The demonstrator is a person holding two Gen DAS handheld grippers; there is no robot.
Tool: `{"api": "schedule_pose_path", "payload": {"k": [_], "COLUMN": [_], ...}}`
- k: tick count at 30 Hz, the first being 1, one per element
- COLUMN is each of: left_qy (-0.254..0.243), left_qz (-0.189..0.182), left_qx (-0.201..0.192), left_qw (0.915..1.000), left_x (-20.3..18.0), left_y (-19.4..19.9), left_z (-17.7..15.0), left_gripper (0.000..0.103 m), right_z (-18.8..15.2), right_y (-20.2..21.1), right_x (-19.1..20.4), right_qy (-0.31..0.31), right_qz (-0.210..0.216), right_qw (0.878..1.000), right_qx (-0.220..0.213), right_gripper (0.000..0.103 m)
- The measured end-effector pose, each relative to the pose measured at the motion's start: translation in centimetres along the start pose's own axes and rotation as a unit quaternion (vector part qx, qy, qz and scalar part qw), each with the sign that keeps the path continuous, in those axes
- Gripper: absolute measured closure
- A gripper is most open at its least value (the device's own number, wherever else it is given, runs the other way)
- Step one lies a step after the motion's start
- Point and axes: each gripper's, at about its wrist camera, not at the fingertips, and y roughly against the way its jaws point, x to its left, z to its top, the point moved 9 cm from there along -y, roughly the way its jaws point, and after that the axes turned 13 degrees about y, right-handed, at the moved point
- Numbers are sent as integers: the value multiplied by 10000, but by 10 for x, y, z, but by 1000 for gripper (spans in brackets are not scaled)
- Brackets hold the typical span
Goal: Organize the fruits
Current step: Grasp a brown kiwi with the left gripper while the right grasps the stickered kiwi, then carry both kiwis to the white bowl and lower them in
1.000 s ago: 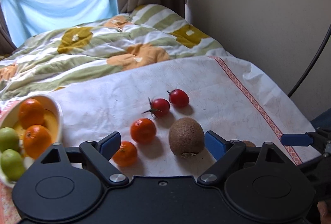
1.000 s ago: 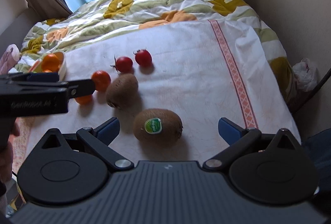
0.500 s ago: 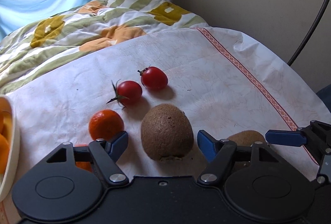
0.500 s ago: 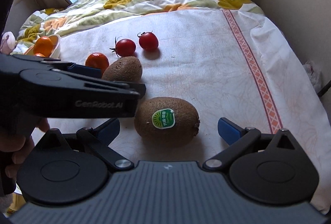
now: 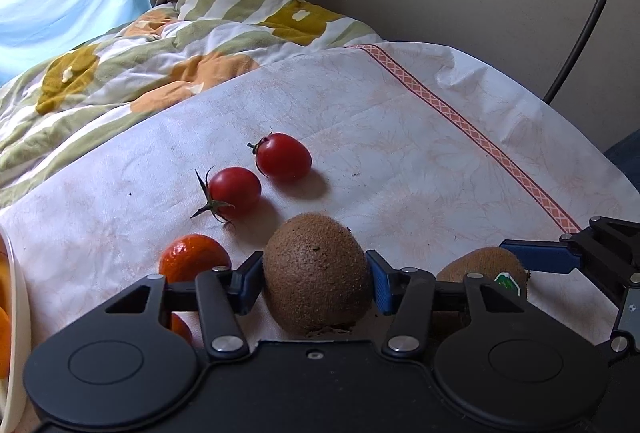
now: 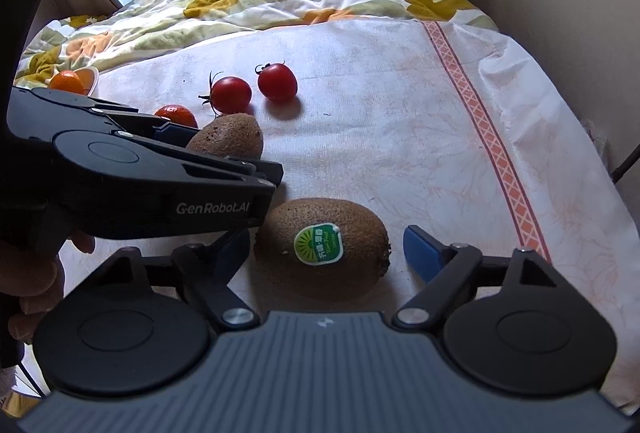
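Only rightward, sticker (image 6: 319, 244) on second kiwi (image 6: 322, 247)

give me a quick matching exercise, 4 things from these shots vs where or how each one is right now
Things:
1. plain kiwi
2. stickered kiwi
3. cherry tomatoes
4. bowl

States:
a. side by side on the cloth, behind the kiwis
b. between the open right tongs
c. at the left edge, holding oranges
d. pinched by the left tongs

Pairs: 1-d, 2-b, 3-a, 4-c
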Motion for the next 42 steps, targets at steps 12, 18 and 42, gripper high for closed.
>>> {"api": "schedule_pose_path", "payload": {"k": [12,18,42], "left_qy": [-23,11,563], "left_qz": [94,160,340], "left_qx": [2,-58,-777], "left_qw": [10000,9999,9948], "left_x": [6,7,12], "left_y": [11,17,98], "left_z": [-10,-14,7], "left_gripper": [46,46,46], "right_z": [-3,-3,29], "right_y": [6,6,71], "right_x": [2,5,-3], "right_qy": [70,147,100], "right_qz": [-99,-90,28], "right_qw": [9999,9997,9978], "right_qx": [-93,-159,-655], "right_gripper": [14,19,20]}}
